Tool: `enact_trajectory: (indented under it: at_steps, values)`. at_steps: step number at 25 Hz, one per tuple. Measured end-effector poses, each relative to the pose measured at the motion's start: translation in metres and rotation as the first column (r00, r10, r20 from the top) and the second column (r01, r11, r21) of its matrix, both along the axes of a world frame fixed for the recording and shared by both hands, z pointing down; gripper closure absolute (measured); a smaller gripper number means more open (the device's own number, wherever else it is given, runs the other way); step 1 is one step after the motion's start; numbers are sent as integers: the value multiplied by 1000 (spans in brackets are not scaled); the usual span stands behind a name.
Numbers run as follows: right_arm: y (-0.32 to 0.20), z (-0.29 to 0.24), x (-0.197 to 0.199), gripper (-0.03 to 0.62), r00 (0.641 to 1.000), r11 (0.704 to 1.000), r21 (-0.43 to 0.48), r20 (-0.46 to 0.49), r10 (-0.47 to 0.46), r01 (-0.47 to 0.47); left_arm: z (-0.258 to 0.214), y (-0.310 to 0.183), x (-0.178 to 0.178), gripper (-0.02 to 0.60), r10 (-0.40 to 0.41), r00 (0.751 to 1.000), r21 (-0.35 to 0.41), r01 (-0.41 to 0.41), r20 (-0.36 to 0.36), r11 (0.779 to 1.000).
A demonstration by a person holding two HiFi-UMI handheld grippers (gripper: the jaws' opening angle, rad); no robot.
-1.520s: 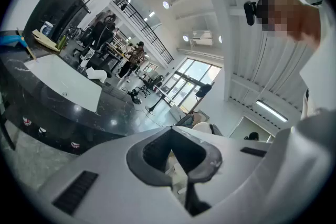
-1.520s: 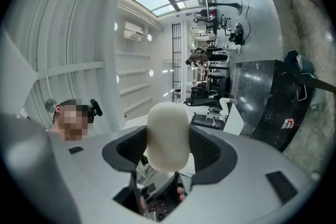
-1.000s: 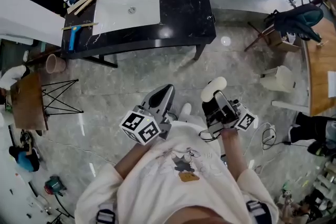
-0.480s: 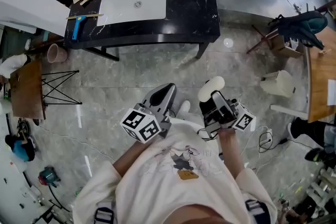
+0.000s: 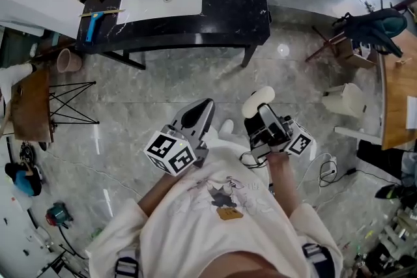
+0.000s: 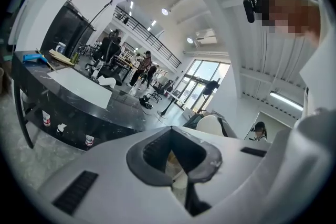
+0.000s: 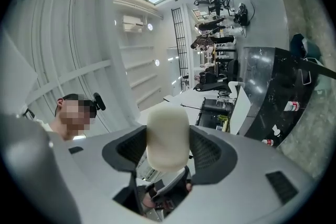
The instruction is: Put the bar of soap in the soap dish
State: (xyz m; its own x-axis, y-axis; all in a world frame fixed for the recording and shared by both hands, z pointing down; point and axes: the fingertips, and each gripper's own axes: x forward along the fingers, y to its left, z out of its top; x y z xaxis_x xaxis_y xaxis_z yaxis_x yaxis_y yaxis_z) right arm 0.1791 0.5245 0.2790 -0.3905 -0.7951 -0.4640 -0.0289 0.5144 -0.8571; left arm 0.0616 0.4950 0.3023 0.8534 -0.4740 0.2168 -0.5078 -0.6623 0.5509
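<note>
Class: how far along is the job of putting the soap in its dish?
Done: the bar of soap is clamped in the right gripper. In hand: it is held over the floor, short of the black sink counter. Left: reach the counter and set it in the soap dish, which I cannot pick out.

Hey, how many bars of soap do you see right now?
1. The bar of soap is clamped between the right gripper's jaws, away from the black counter. Clutter there could hide another.
</note>
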Motion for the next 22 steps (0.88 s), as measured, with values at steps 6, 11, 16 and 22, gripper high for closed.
enact_trajectory:
  at_steps: [6, 11, 16, 22]
  values:
    - [-10, 6, 7, 333, 1000, 999, -29, 4, 14, -14, 1, -15, 9, 575, 12, 1000, -10, -12, -15, 1000]
    - [-50, 13, 10, 333, 1000, 998, -56, -7, 15, -16, 10, -53, 15, 575, 19, 999, -45, -21, -38, 999]
    - [-115, 9, 6, 333, 999, 997, -81, -30, 13, -15, 12, -118, 10, 575, 0, 999, -61, -4, -54, 998]
    - [-201, -5, -3, 333, 998, 995, -90, -57, 29, -34, -9, -209, -9, 575, -15, 994, -39, 11, -108, 999]
